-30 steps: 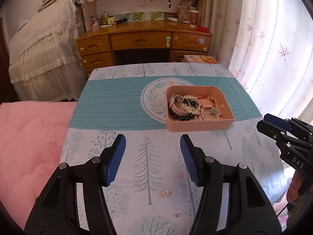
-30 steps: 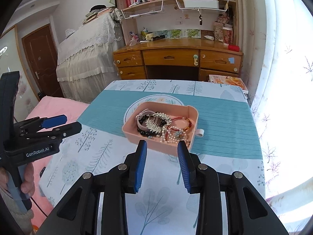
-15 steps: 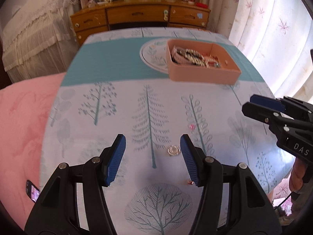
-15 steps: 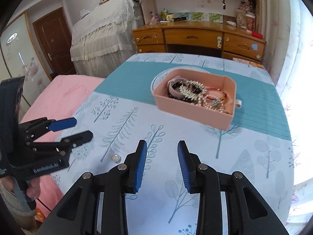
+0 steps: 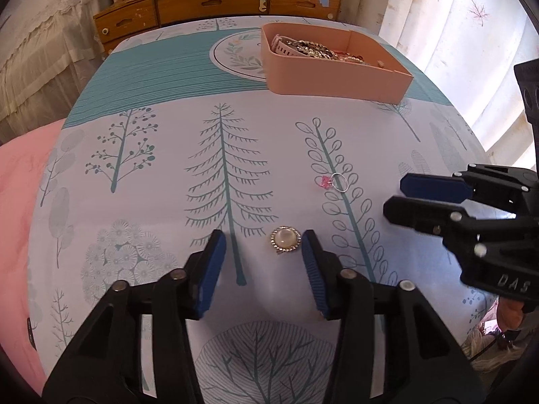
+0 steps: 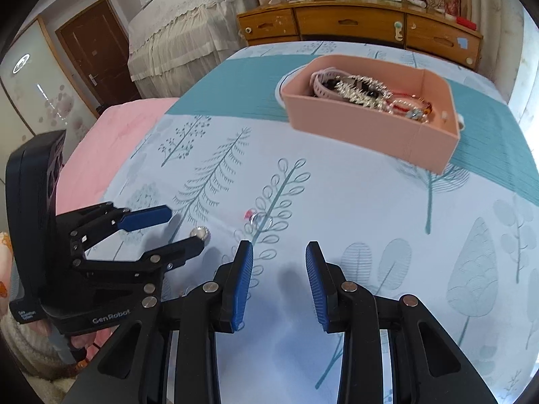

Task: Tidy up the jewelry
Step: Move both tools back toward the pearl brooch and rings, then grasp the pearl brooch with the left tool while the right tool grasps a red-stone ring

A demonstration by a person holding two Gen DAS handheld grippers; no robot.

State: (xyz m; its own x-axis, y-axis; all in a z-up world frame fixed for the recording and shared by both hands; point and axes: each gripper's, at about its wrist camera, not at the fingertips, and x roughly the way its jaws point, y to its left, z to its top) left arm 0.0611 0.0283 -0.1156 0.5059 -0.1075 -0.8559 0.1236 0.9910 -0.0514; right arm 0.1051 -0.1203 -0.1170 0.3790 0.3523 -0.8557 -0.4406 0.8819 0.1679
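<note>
Daylight floods in through the curtains (image 5: 438, 17) on my right, bright enough to wash them almost white. The bench (image 5: 151, 175) is evenly lit and mostly sharp. Each hand-held gripper throws a soft shadow on the cloth just under its fingers. Both fisheye views bend hard at the rim, with black corners. The box (image 6: 370, 134) in my right view is slightly smeared.

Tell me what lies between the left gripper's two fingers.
In the left wrist view, a round pearl brooch lies on the tablecloth between the open left gripper, nearer its right finger.
</note>
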